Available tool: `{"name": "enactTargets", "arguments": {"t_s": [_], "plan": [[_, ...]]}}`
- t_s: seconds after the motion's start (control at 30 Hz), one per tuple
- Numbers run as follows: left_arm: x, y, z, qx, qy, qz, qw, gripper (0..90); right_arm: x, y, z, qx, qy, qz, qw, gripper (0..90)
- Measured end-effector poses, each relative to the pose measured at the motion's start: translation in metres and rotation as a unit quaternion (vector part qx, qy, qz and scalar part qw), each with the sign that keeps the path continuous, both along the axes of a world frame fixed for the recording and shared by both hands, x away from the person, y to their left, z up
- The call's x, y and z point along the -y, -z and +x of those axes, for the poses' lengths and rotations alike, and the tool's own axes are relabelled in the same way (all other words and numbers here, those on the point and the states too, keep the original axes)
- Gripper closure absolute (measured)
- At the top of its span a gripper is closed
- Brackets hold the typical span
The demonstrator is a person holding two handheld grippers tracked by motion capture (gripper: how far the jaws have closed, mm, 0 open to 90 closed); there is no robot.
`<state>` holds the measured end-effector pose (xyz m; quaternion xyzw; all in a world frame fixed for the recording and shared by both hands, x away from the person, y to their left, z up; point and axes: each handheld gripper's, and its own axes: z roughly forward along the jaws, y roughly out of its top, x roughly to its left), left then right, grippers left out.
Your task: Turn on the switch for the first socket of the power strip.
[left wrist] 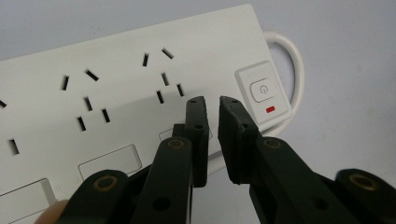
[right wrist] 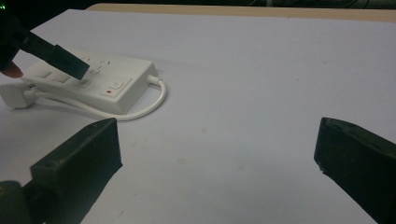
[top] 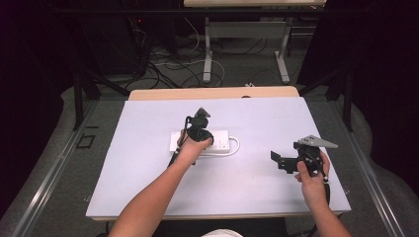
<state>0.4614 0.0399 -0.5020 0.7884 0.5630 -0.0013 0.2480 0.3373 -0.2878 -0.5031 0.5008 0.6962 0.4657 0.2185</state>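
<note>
A white power strip [top: 223, 140] lies at the middle of the white table top, its cable [top: 236, 147] looped at its right end. In the left gripper view the strip [left wrist: 116, 60] has several sockets and a switch [left wrist: 261, 88] with a red light beneath it. My left gripper [left wrist: 211, 103] hovers just over the strip's near edge beside the switch, jaws almost together with only a slim gap and nothing between them. My right gripper [right wrist: 217, 126] is held wide open above bare table, well to the right of the strip [right wrist: 126, 88].
The white sheet [top: 148, 187] covers a wooden table [top: 212, 93]. The strip's plug [right wrist: 11, 100] rests near its far end. Behind the table, cables [top: 173, 64] trail over the floor around another table's legs [top: 207, 54].
</note>
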Motion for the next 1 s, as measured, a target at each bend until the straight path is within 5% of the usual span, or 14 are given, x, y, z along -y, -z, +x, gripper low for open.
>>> {"name": "enactTargets", "arguments": {"t_s": [1.0], "plan": [[0.0027, 0.0065, 0.0007, -0.001, -0.002, 0.016, 0.9999, 87.8, -0.0008, 0.0000, 0.0002, 0.003, -0.005, -0.006, 1.0000, 0.1]]}}
